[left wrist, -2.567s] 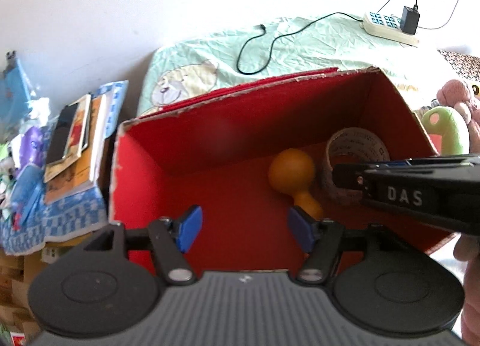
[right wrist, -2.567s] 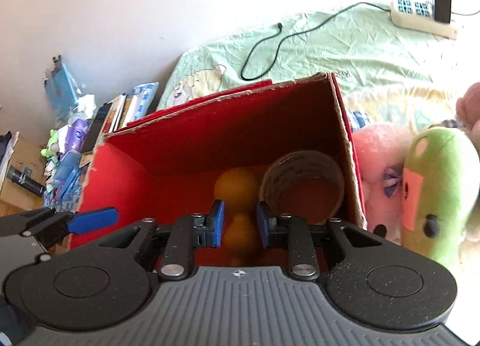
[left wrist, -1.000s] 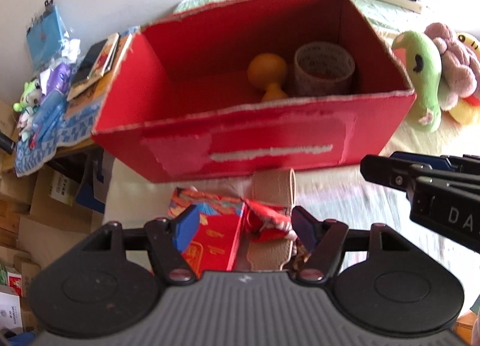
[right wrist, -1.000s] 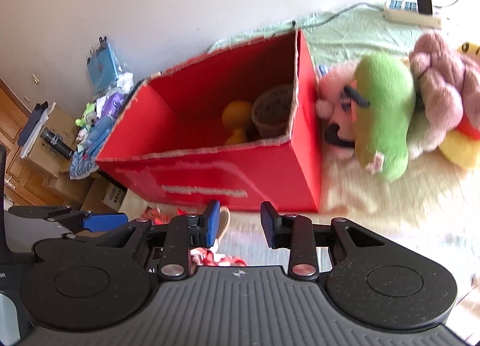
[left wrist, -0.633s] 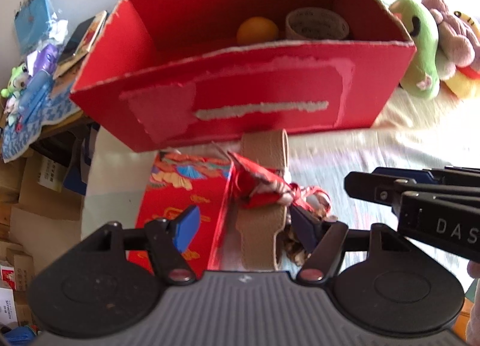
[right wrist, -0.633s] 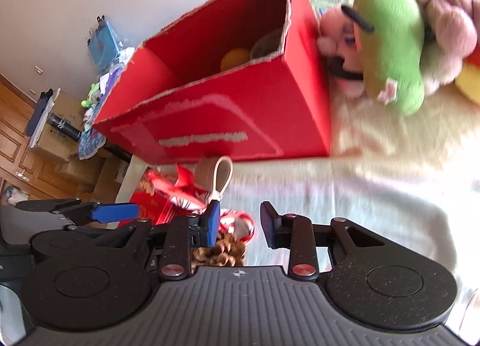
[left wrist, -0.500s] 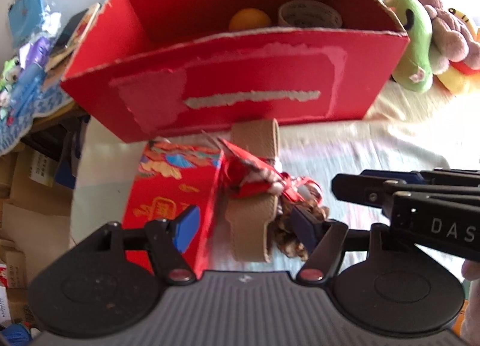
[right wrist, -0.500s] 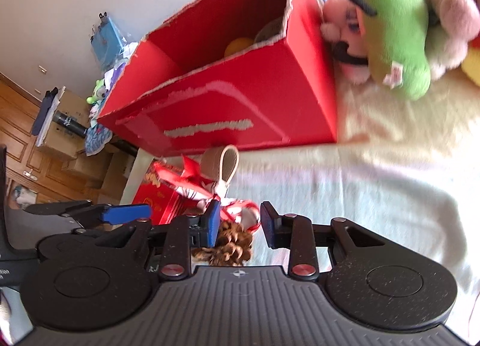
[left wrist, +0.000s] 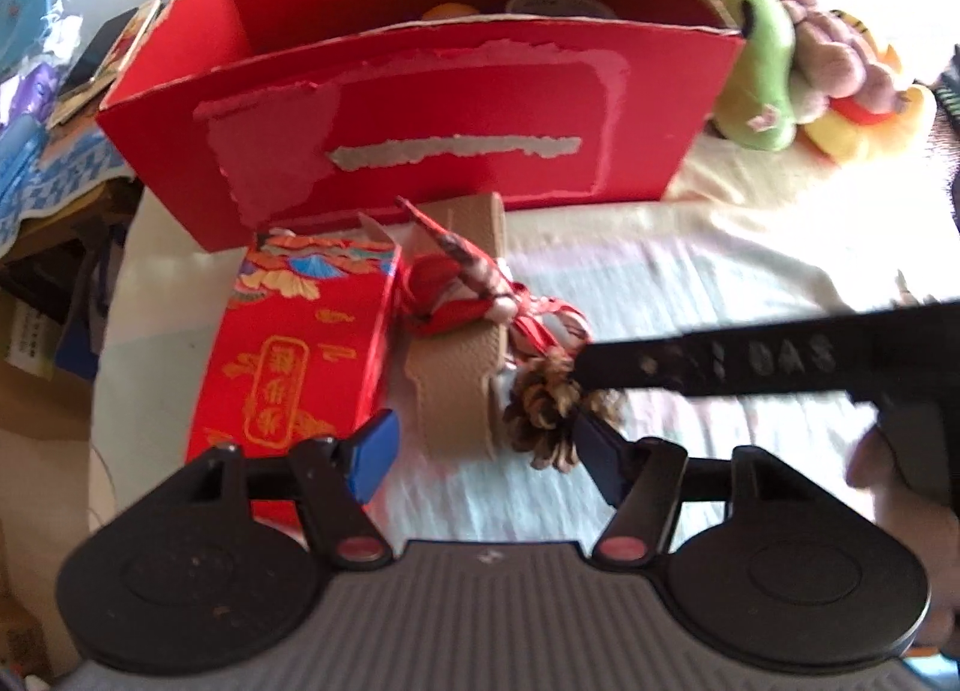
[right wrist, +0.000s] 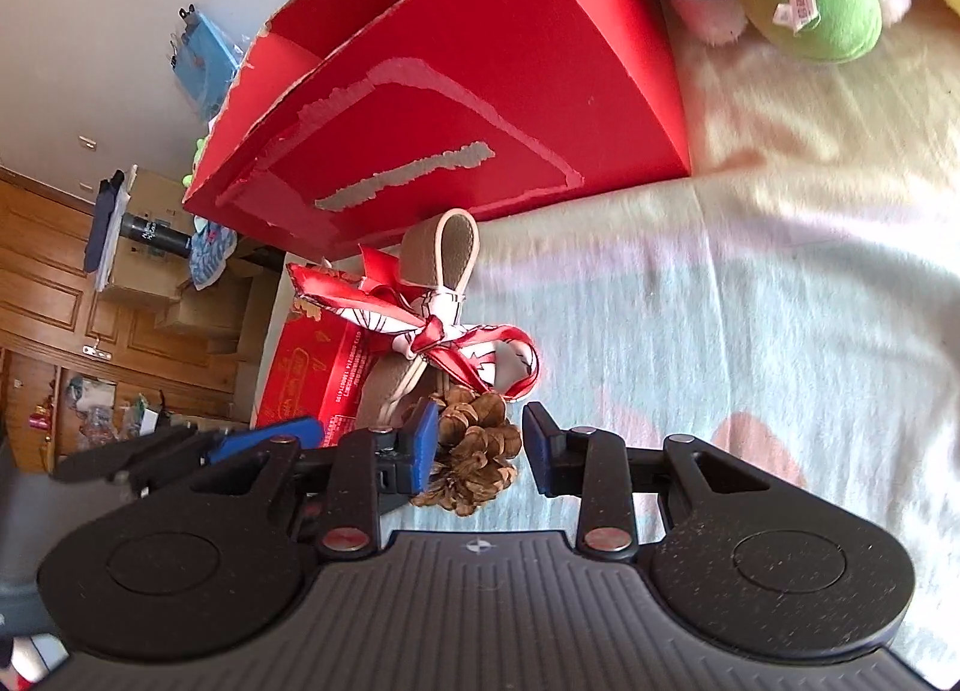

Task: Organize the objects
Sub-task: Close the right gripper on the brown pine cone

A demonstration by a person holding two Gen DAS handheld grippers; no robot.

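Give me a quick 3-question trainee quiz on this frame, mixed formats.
1. True or false: the right tool is shut on the pine cone.
2. Multiple choice: the patterned red packet lies (A) inside the red box, (B) in front of the box beside the tan strap, (C) on the green plush toy.
3. Fill in: the red ribbon is tied around the ____.

Key: 1 false, its fingers are open on either side of the cone. 2 B. 3 tan strap.
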